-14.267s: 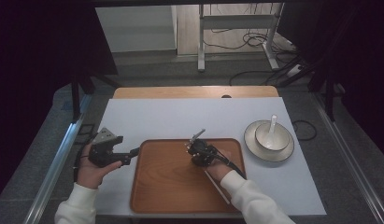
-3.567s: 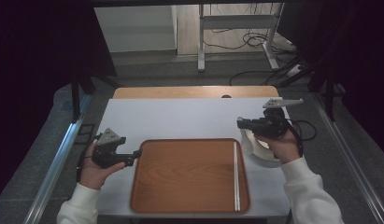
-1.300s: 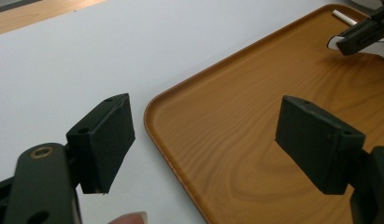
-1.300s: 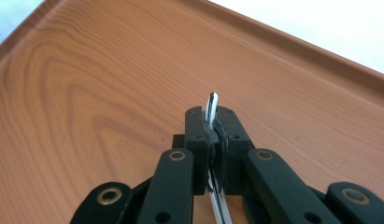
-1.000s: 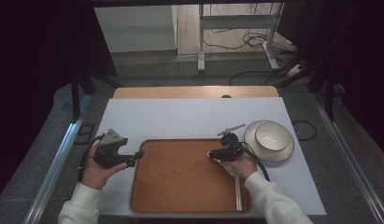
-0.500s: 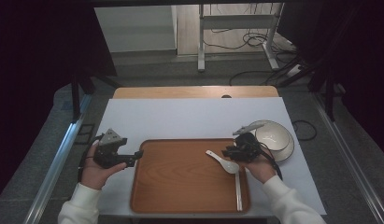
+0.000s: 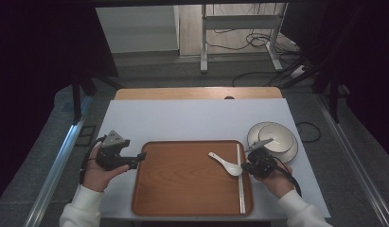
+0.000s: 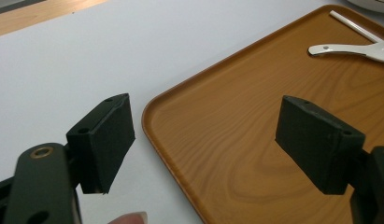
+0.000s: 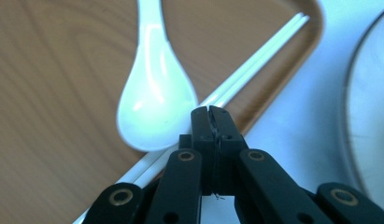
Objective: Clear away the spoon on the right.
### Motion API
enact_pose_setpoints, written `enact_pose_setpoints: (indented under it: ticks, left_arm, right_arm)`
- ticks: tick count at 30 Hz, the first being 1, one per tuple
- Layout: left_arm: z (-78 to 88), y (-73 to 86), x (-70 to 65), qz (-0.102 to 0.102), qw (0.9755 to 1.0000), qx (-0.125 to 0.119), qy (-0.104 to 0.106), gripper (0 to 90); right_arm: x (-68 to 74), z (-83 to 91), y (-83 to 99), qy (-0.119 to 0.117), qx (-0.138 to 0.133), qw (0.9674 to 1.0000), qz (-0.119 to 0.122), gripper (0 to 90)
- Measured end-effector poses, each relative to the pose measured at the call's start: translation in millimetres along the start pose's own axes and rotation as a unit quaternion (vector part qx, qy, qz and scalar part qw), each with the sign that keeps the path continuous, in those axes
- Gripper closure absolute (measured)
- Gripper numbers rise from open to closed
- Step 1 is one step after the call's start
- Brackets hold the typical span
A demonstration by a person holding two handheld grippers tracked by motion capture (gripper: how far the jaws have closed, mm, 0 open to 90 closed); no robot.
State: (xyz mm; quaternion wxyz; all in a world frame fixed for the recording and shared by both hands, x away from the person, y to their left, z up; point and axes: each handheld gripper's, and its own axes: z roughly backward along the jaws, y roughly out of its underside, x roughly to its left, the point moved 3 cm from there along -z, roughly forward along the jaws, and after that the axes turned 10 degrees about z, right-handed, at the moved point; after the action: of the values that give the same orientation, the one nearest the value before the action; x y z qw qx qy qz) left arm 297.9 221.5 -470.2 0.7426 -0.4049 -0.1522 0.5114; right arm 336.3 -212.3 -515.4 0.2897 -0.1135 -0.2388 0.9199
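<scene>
On the near half of the desk, a wooden tray (image 7: 182, 179) lies on the white desk cover (image 7: 197, 118). A white ceramic soup spoon (image 7: 225, 164) rests inside the tray toward its right edge, the bowl end touching a pair of white chopsticks (image 7: 240, 179) that lie along that edge, the handle pointing toward the tray's middle. The right hand-held gripper (image 7: 251, 166) is held at the tray's right rim, just beside the spoon's bowl; in the right gripper view its jaws are seen pressed fully together with nothing between them, having just been closing, and the spoon (image 9: 154, 100) and chopsticks (image 9: 236, 79) lie just beyond the tips. A white bowl on a plate (image 7: 272, 139) stands on the cover toward the right edge of the desk, just beyond the right hand (image 7: 272, 182). The left hand-held gripper (image 7: 135, 160) is held at the tray's left rim, its jaws spread wide and empty; in the left gripper view the tray's rounded corner (image 8: 152, 116) is seen between them.
</scene>
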Motion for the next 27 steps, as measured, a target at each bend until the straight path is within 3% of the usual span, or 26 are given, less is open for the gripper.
enact_pose_setpoints:
  ticks: [17, 23, 27]
  left_arm:
    - [1.0, -0.1, 0.2, 0.0, 1.0, 0.0, 0.0, 19.6]
    - [1.0, -0.5, -0.2, -0.001, 1.0, -0.002, 0.0, 19.6]
    - [0.7, -0.4, -0.7, -0.001, 1.0, -0.002, 0.0, 19.6]
  right_arm:
    - [29.8, -1.6, 1.6, -0.03, 0.0, 0.999, 0.034, 90.0]
    - [23.2, 8.9, -10.6, -0.014, -0.036, 0.9991, 0.02, 90.0]
    - [29.0, 5.5, -28.2, -0.021, -0.047, 0.9981, 0.033, 90.0]
